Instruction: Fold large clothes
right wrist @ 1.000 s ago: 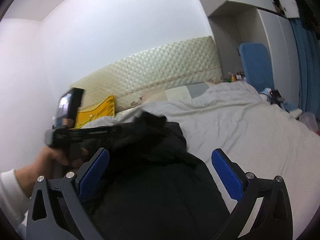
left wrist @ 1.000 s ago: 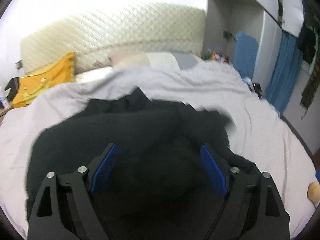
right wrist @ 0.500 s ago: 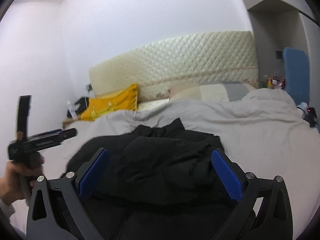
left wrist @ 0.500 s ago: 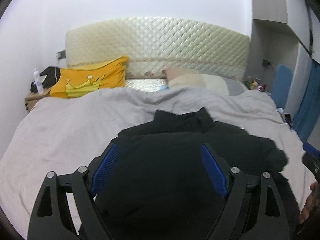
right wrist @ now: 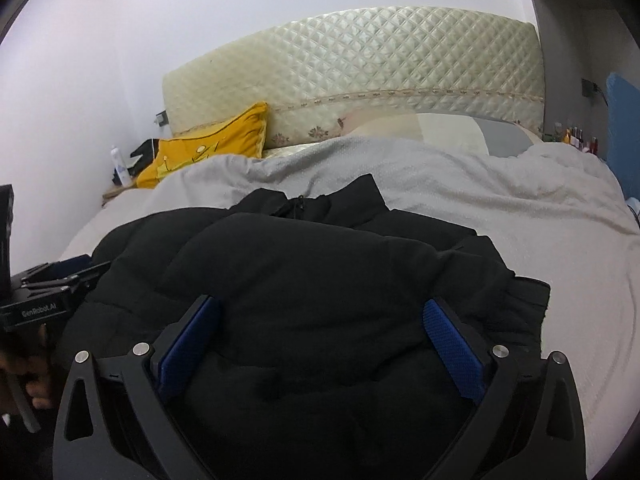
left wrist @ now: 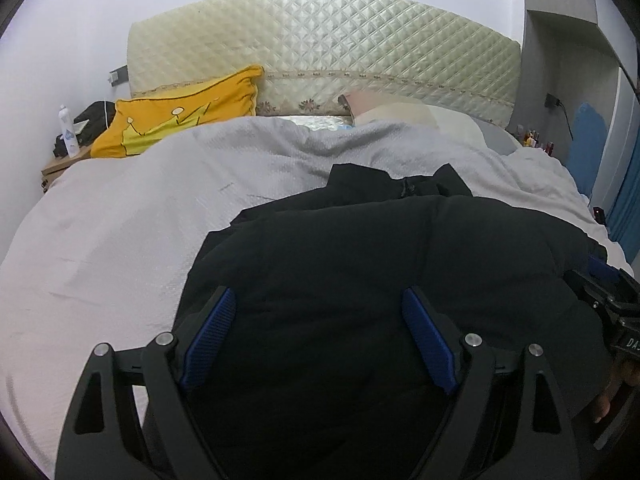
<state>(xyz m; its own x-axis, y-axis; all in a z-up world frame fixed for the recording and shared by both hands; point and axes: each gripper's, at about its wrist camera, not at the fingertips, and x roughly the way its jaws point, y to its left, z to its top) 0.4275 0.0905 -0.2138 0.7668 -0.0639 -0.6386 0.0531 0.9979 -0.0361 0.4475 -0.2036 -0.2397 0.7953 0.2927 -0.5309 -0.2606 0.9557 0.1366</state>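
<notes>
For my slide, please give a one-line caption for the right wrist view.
Right gripper, fingers open, above a black padded jacket on a grey-covered bed.

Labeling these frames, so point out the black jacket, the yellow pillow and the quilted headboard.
black jacket (right wrist: 320, 280), right wrist view, on its puffy upper layer.
yellow pillow (left wrist: 180, 120), left wrist view, near its crown print.
quilted headboard (left wrist: 340, 48), left wrist view, on its padded face.

- Left black two-finger gripper (left wrist: 318, 336): blue ribbed pads (left wrist: 208, 338), silver screws, triangular cut-outs.
- Right black two-finger gripper (right wrist: 320, 340): identical build; white "GenRobot.AI" lettering appears on the left unit's side.
</notes>
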